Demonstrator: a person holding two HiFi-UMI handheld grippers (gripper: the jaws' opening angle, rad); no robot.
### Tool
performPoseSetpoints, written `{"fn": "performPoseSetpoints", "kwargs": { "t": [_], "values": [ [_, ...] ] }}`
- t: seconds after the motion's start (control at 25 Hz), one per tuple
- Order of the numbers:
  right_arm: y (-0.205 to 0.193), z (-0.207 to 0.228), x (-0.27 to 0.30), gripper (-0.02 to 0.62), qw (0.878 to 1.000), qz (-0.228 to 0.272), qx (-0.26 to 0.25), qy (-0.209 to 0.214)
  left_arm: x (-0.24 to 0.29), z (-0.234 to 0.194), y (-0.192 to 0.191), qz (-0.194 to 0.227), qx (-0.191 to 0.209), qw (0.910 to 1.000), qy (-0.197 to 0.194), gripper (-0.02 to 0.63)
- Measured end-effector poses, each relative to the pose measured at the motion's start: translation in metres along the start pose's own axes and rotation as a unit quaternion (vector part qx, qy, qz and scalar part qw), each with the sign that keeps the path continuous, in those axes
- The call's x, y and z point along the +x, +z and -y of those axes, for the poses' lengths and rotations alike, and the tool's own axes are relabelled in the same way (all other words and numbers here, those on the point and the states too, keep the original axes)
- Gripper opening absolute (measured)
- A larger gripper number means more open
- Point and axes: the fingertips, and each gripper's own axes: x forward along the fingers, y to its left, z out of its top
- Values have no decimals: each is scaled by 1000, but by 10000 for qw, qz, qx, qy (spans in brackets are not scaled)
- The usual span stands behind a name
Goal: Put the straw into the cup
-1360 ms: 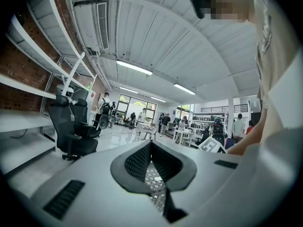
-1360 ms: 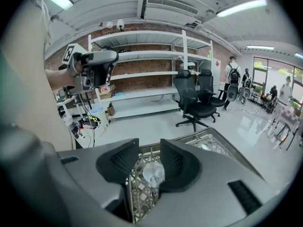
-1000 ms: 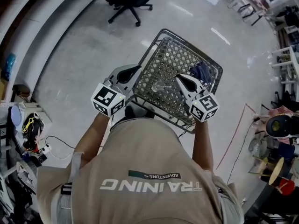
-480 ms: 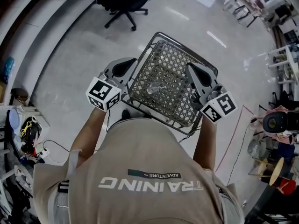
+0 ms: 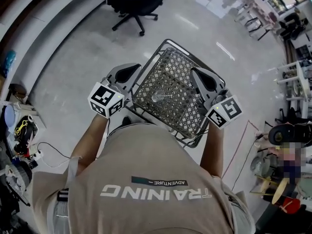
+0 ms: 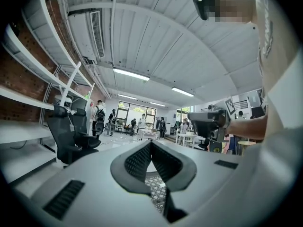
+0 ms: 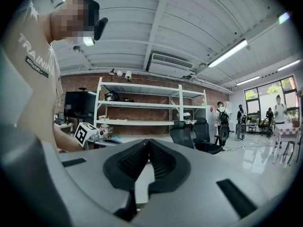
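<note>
A wire mesh cart basket (image 5: 146, 72) stands on the floor below me. On its mesh floor lies a small clear cup (image 5: 157, 97) with a thin pale line beside it, too small to tell if it is the straw. My left gripper (image 5: 127, 72) hangs at the basket's left rim, shut and empty, its tips meeting (image 6: 151, 143). Over the basket's right side my right gripper (image 5: 199, 75) is shut, and nothing shows between its pads (image 7: 149, 141). Each gripper appears in the other's view: the right gripper (image 6: 210, 122), the left marker cube (image 7: 86, 132).
A black office chair (image 5: 134, 1) stands beyond the basket on the glossy floor. Cluttered benches with cables (image 5: 19, 130) line the left, tables and stools (image 5: 292, 72) the right. White shelving (image 7: 142, 108) stands against a brick wall, with several people (image 6: 99, 115) far off.
The right gripper has risen from low over the basket's middle to its right side. The left gripper stays at the left rim. A blue thing in the basket's far right corner is now hidden.
</note>
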Motion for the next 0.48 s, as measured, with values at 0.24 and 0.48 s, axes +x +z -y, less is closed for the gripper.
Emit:
{"fn": "performPoseSetpoints", "kwargs": {
  "t": [0.24, 0.48],
  "values": [
    [-2, 0, 4, 17, 10000, -36, -55, -17, -2, -4, 4, 40, 40, 10000, -9, 16],
    [-12, 2, 10, 17, 10000, -37, 76, -25, -1, -7, 1, 21, 26, 10000, -24, 17]
  ]
}}
